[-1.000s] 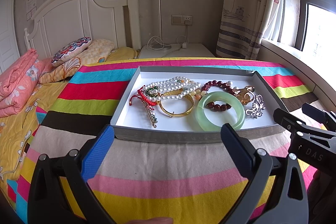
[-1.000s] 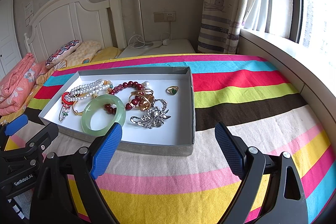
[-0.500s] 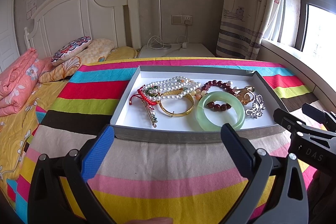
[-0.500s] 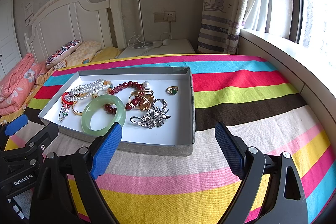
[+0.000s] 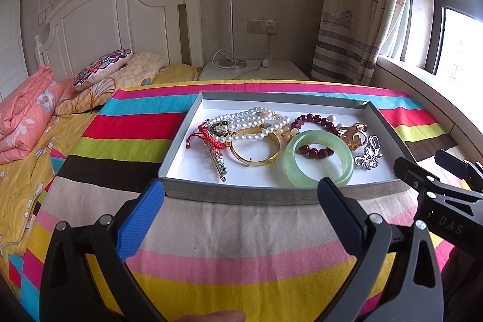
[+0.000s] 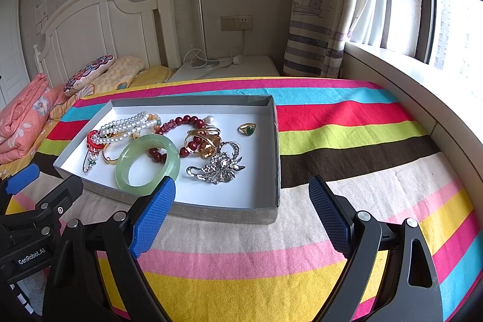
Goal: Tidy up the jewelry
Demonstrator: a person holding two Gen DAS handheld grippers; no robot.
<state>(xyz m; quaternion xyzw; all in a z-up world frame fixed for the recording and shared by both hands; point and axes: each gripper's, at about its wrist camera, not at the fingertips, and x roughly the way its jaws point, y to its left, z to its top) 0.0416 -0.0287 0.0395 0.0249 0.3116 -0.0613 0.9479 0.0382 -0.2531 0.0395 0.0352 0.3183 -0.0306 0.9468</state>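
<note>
Your left gripper (image 5: 240, 195) and right gripper (image 6: 241, 195) hover with fingers spread, grasping nothing, before one grey tray (image 6: 276, 147) on the striped bedspread (image 6: 347, 138). It contains one jade bangle (image 6: 148, 163), one gold bangle (image 5: 253, 148), one silver brooch (image 6: 219, 168) and one green-stone ring (image 6: 247, 129).

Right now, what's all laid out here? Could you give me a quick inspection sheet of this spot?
Surface: striped cloth, over a bed.
Job's things: grey tray holding a green bangle, pearl strand, dark red bead bracelet, gold bangle, silver brooch, green-stone ring, red cord bracelet.
Clutter: nothing seen on the cloth outside the tray.
Tools: left tool and right tool open, empty, short of the tray.
Cables: white cord on the nightstand.
Surroundings: headboard, pillows, curtain, window.
</note>
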